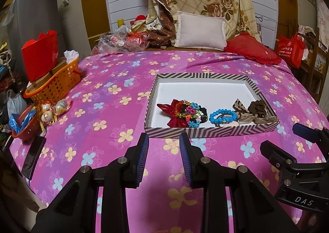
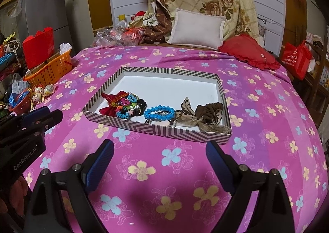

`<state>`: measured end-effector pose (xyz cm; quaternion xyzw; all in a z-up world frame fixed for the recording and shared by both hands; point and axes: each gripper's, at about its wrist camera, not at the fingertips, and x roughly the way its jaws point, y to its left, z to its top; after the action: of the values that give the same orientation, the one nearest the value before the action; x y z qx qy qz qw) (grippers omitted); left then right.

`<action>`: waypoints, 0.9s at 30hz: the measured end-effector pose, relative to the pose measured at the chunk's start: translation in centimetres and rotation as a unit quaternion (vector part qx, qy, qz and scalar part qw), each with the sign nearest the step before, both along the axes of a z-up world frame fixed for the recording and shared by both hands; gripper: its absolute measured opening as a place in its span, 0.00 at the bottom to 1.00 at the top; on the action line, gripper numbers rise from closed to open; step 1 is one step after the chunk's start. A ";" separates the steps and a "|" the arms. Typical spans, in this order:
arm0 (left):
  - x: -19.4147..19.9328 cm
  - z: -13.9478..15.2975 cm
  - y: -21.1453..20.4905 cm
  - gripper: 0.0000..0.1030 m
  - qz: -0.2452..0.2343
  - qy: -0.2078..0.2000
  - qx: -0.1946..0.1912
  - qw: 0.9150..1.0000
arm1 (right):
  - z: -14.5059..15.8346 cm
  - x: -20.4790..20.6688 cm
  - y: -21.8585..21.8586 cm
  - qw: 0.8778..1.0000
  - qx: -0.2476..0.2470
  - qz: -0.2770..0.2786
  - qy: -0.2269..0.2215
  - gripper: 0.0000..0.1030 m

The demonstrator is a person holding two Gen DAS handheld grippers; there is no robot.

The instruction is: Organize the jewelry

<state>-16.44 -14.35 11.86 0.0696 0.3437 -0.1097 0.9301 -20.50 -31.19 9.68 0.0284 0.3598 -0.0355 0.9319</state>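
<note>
A shallow striped box (image 1: 209, 131) (image 2: 156, 128) with a white inside lies on the pink flowered bedspread. Along its near side lie a red bow clip with colourful beads (image 1: 178, 111) (image 2: 117, 103), a blue bead bracelet (image 1: 223, 116) (image 2: 159, 113), a leopard ribbon bow (image 1: 240, 107) (image 2: 186, 107) and a brown scrunchie (image 1: 259, 108) (image 2: 209, 112). My left gripper (image 1: 163, 138) is open and empty, just short of the box's near wall. My right gripper (image 2: 159, 146) is wide open and empty, also just short of the box; it shows at the right of the left wrist view (image 1: 287, 140).
An orange basket (image 1: 55, 83) (image 2: 51, 68) with a red bag stands at the bed's left edge. Wrapped toys and a red bowl (image 1: 24, 122) lie near it. A dark phone (image 1: 34, 155) lies at the left edge. Pillows (image 1: 201, 31) and a red cushion (image 1: 253, 52) sit at the head.
</note>
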 end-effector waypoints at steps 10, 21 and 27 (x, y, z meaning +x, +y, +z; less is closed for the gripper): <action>0.0 0.1 -0.1 0.12 0.001 -0.001 -0.001 1.000 | -0.2 0.0 0.0 1.000 -0.001 0.000 0.002 0.91; 0.2 0.0 0.1 0.12 -0.003 -0.001 0.002 1.000 | -0.4 0.3 0.0 1.000 -0.003 0.002 0.007 0.91; 0.1 0.0 0.1 0.12 -0.003 -0.002 0.001 1.000 | -0.6 0.7 0.2 1.000 -0.004 0.003 0.011 0.91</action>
<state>-16.29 -14.23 11.89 0.0723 0.3420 -0.1123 0.9302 -19.78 -31.01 9.10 0.0233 0.3703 -0.0345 0.9280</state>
